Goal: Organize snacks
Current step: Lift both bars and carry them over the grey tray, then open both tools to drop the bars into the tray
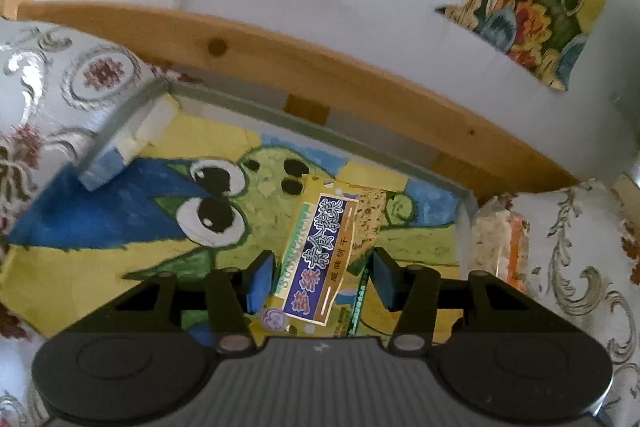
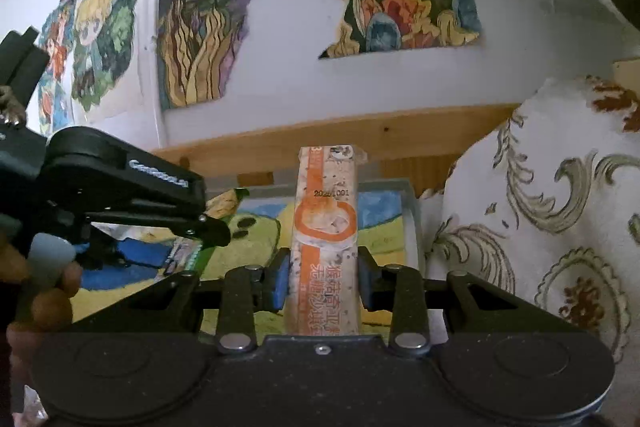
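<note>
Altogether two snack packets: yellow packet (image 1: 320, 259), orange packet (image 2: 325, 243)

**Two snack packs at the painted tray**

Yellow cracker pack (image 1: 326, 255): flat, foil-gold wrapper with a dark purple label band and Chinese text, cracker photo at its far end. Lies face up on the tray's painted floor, long axis pointing to about 1 o'clock in the left wrist view.

Orange-and-white snack bar (image 2: 325, 239): long, narrow, speckled clear wrapper, orange ring graphic, printed date code. Long axis points to 12 o'clock, over the tray's right side.
</note>
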Demonstrator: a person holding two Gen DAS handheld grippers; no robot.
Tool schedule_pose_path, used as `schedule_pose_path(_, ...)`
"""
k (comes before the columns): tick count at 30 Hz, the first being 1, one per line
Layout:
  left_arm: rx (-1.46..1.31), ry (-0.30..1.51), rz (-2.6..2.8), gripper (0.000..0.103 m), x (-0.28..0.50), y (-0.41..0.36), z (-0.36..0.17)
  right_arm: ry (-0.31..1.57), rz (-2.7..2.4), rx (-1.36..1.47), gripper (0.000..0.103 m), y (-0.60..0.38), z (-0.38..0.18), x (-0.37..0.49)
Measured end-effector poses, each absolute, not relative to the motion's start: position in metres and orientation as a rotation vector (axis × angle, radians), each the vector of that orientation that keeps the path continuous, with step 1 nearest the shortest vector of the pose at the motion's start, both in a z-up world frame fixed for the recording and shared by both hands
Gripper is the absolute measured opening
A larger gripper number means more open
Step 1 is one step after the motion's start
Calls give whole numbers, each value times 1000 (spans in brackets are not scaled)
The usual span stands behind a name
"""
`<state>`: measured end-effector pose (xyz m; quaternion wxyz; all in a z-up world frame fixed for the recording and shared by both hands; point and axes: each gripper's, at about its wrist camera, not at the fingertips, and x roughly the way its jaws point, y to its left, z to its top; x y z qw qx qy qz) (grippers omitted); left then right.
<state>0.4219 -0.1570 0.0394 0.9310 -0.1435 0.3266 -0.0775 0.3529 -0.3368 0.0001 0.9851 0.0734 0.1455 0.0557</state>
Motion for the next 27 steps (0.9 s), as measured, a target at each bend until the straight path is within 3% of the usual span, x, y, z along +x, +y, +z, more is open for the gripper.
schedule_pose_path(18,-218,726,-142,58,430,-175,16,386,85,103,37,-330,-21,370)
schedule_pose_path(21,-221,697,-147,69,427,-174,22,389,80,106,43,-331,-20,369)
schedule_pose_path(27,-261,659,-129,82,417,-165,39,372,55,86,69,-329,-10,360)
